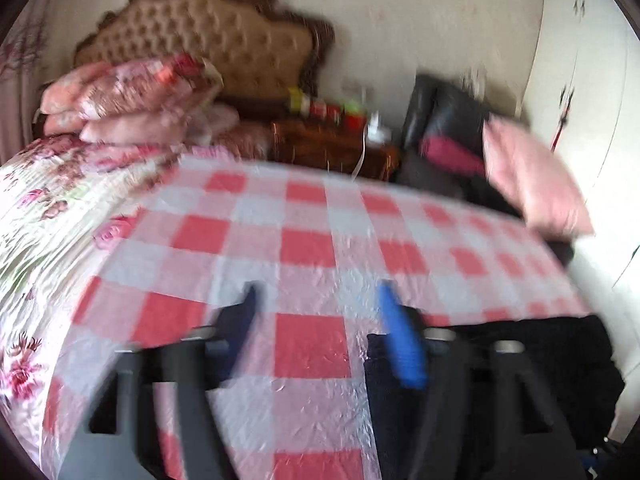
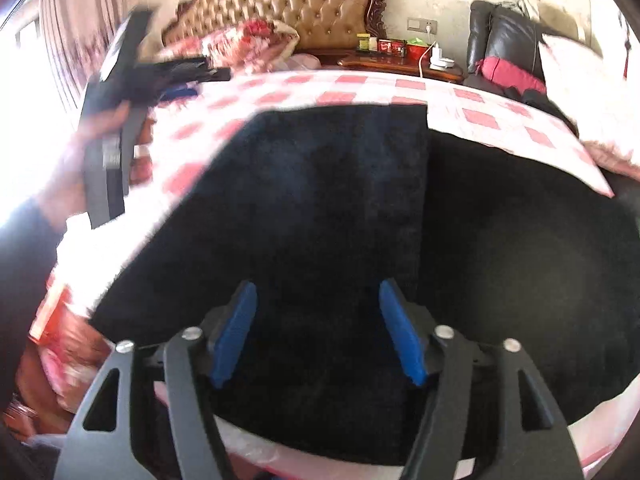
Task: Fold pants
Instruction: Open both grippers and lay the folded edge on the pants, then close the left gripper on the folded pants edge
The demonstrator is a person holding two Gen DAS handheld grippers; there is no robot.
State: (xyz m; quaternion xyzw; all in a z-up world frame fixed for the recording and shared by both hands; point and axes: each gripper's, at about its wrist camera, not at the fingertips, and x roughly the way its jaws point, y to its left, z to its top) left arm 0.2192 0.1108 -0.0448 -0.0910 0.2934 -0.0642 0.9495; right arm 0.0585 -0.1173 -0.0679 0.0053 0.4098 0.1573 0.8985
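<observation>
Dark pants (image 2: 340, 208) lie flat on checkered bed cover (image 2: 492, 120), folded leg pointing toward headboard (image 2: 280, 4). Left hand-held gripper (image 1: 316, 332) and right hand-held gripper (image 2: 318, 332): both spread wide, holding nothing.

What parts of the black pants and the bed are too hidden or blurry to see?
- Pants: the right wrist view cuts off their lower and right parts, so their full shape is hidden.
- Pants, left wrist view: only a blurred corner shows.
- Nightstand items: smeared by motion blur.

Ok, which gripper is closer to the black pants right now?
Right. The right gripper hangs open directly over the black pants; the left gripper, also open, is off their left side over the checkered sheet.
</observation>
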